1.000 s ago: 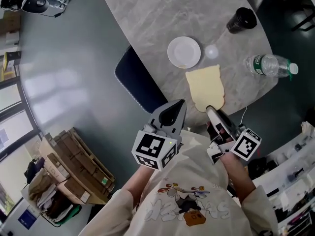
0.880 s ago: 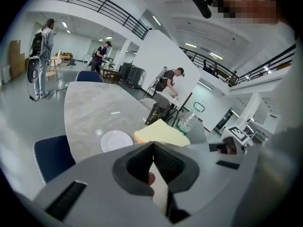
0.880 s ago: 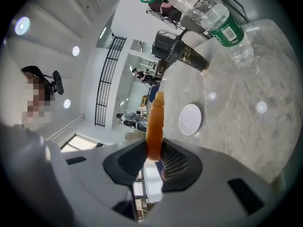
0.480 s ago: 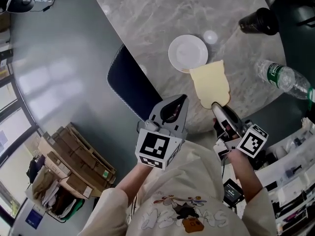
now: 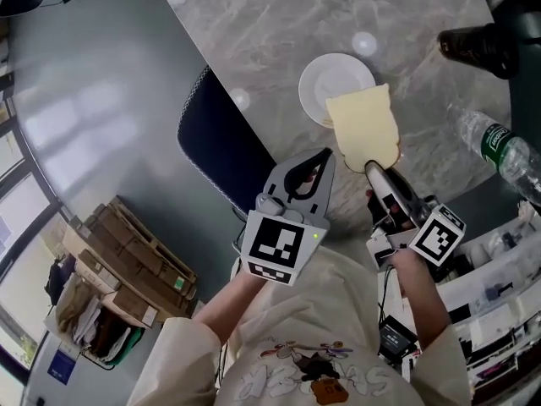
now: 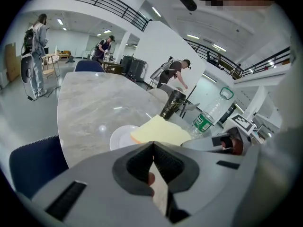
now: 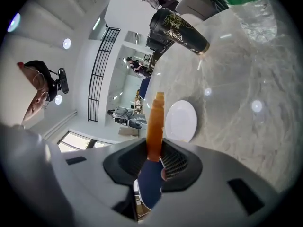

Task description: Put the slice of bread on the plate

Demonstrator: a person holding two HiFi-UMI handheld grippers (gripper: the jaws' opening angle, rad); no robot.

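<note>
Grey-veined marble is forming the tabletop (image 5: 279, 24), and a dark blue chair (image 5: 215, 142) is sitting against its edge, well out to the left of both tools. The left gripper (image 5: 326, 156) is hanging with its jaws pressed together on nothing, just beside the bread and taking no part in carrying it. Ahead of those jaws the white plate (image 5: 325, 79) is lying bare, with the slice of bread (image 5: 365, 128) overlapping its near rim; whether the two are touching I cannot tell. The right gripper (image 5: 371, 168) is clamping the slice by its near crust edge, so the bread is reaching out flat beyond the jaws toward the plate. That hold probably is leaving the far end free to go down first. Farther right of the jaws, a black cup (image 5: 473, 47) and a plastic water bottle (image 5: 505, 152) are standing well apart from the plate. Neither seems to be blocking the way, and nothing is lying between slice and plate.
</note>
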